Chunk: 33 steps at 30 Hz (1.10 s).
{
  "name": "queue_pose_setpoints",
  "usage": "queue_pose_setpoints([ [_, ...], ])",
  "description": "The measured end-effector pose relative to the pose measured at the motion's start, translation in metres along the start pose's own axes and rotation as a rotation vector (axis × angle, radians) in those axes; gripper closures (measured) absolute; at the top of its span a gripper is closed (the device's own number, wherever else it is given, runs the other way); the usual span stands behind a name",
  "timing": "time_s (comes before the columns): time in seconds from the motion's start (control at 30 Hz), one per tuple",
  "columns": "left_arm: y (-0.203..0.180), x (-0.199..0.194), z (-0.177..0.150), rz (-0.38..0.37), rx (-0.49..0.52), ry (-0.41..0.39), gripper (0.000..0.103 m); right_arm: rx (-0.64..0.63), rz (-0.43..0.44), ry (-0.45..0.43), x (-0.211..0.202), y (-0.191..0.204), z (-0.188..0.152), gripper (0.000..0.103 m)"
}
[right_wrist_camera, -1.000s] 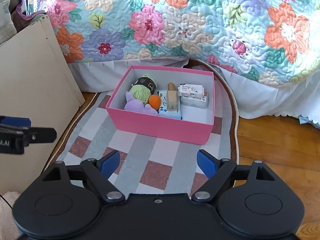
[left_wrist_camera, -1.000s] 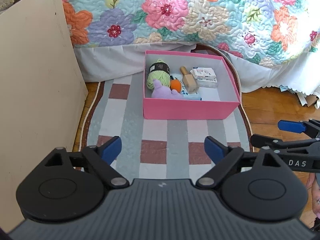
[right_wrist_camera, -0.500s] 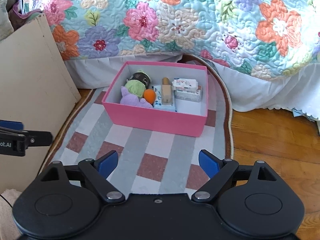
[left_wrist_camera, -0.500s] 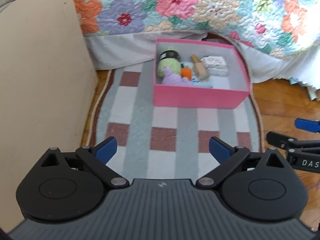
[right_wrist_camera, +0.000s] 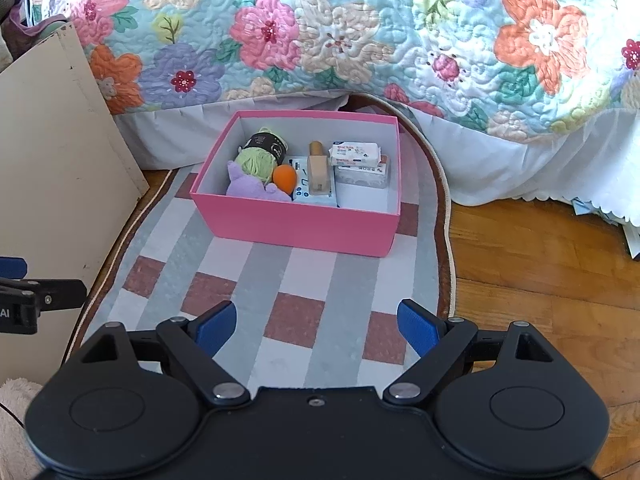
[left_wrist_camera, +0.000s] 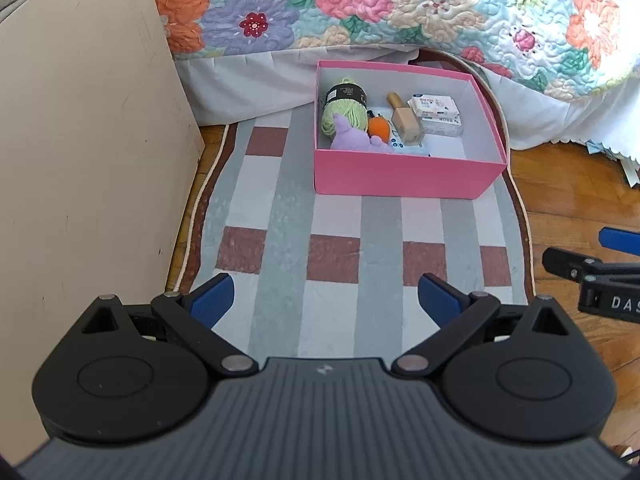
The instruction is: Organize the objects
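Both claws sit at the bottom of their frames, released and holding nothing: left claw [left_wrist_camera: 324,300], right claw [right_wrist_camera: 316,326]. Past them is the grey, white and brown checked rug [right_wrist_camera: 312,280], then mid-frame the open pink cardboard box [left_wrist_camera: 400,178] with green yarn ball [left_wrist_camera: 344,114], orange ball [left_wrist_camera: 378,128] and tissue packs [right_wrist_camera: 354,154] inside. Floral quilted bed [right_wrist_camera: 360,20] fills the top.

right tool [left_wrist_camera: 608,276]: "DAS" | left tool [right_wrist_camera: 24,300]: "AI" (both cut off)
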<state>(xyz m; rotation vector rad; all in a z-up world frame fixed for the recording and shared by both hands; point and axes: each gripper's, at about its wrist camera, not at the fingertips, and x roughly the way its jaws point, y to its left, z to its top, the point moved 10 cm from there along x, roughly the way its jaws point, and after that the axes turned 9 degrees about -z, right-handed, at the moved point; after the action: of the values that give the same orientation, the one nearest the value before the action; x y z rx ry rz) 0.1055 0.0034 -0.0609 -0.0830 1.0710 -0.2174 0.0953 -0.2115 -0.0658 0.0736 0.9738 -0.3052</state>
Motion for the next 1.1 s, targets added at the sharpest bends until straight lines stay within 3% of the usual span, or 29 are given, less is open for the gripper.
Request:
queue_pose_setpoints([
  [0.4,-0.007,-0.005,-0.005,0.002,0.04,0.007,0.003,0.012,-0.018,0.015,-0.002,-0.007,-0.004,0.013],
  [1.1,0.003,-0.005,-0.008,0.035,-0.008,0.008,0.003,-0.002,-0.014,0.017,-0.006,-0.006,-0.008,0.013],
])
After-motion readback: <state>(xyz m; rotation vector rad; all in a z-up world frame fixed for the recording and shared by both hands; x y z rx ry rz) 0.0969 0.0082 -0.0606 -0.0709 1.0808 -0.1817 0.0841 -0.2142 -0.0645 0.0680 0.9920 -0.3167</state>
